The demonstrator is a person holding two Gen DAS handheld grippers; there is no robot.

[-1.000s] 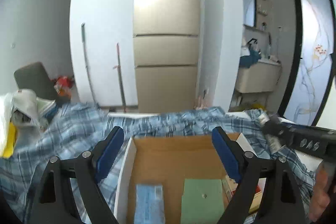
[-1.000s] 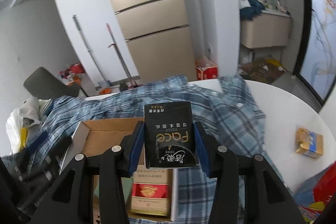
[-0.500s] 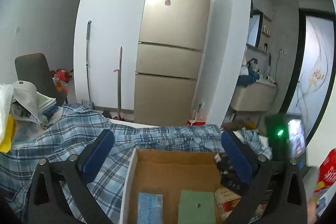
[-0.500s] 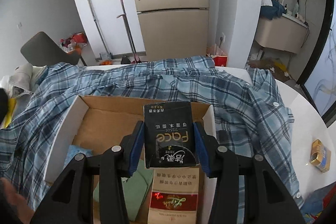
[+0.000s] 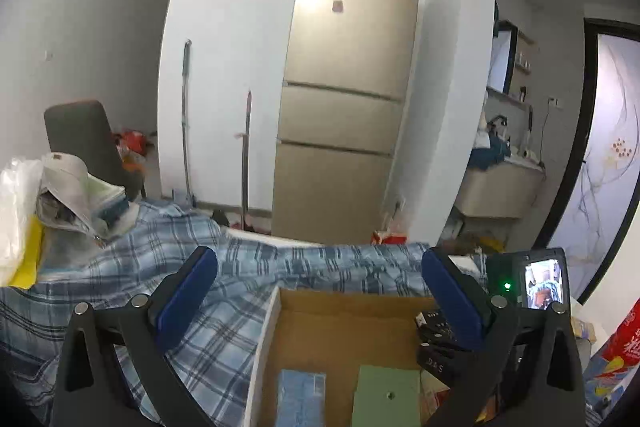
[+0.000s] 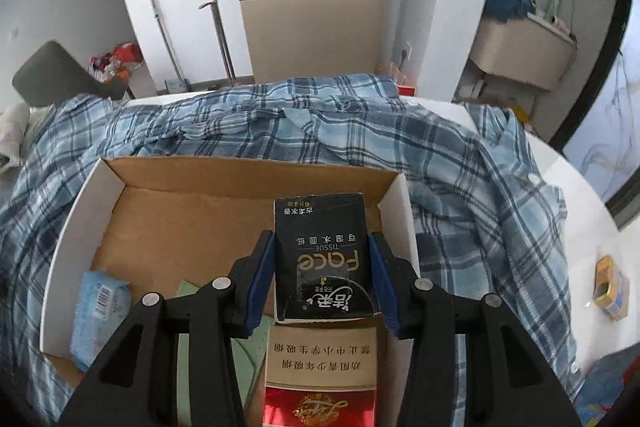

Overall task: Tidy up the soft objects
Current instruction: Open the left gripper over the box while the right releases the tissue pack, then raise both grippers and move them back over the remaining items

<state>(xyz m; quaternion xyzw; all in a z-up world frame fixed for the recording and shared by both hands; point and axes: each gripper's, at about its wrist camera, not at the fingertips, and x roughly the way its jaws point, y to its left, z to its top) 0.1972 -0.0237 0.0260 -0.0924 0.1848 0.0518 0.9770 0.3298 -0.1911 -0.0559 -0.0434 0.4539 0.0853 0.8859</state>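
Observation:
My right gripper is shut on a black tissue pack and holds it over the right side of an open cardboard box. Inside the box lie a blue wipes pack, a green flat packet and a red and tan carton. My left gripper is open and empty above the same box, where the blue pack and green packet show too. The right gripper's body shows at the right of the left wrist view.
A blue plaid shirt lies spread over the white table around the box. A small yellow box sits on the table at the right. Bags and a cap pile at the left. A fridge stands behind.
My right gripper has carried the black tissue pack forward and down over the box. My left gripper has tilted up a little and stays open.

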